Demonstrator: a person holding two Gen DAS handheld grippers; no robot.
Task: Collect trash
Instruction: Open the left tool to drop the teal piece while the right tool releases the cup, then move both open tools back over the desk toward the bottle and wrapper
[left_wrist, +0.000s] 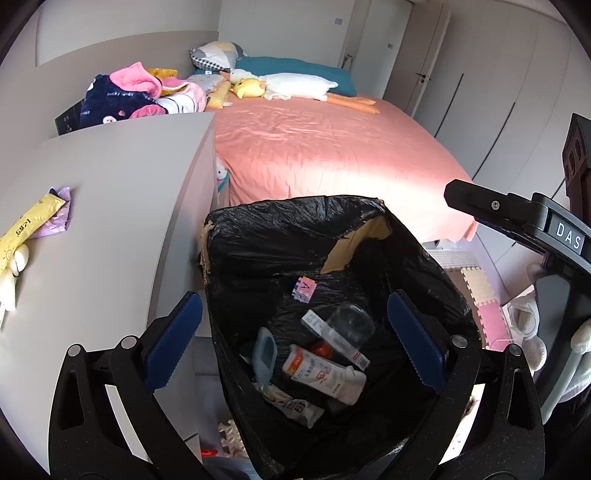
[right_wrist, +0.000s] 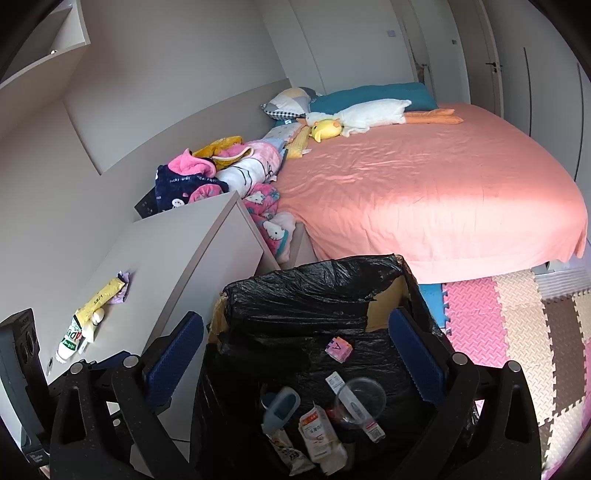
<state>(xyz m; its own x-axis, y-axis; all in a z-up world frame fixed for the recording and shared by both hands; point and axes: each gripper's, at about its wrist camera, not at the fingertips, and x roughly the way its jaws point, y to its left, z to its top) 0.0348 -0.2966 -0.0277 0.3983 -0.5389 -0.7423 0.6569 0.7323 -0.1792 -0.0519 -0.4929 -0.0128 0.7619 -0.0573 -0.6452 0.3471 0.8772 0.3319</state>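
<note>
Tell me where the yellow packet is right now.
The yellow packet lies on the grey cabinet top, at the left in both wrist views, partly over a purple wrapper and left of the black-lined trash bin.

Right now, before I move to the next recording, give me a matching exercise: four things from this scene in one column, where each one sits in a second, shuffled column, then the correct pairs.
Things:
1. yellow packet
2. white goose plush
3. clear plastic cup
4. foam floor mats

Places:
A. on the pink bed
B. inside the black trash bag
C. on the grey cabinet top
D. on the floor beside the bed

Pairs: 1-C, 2-A, 3-B, 4-D
</note>
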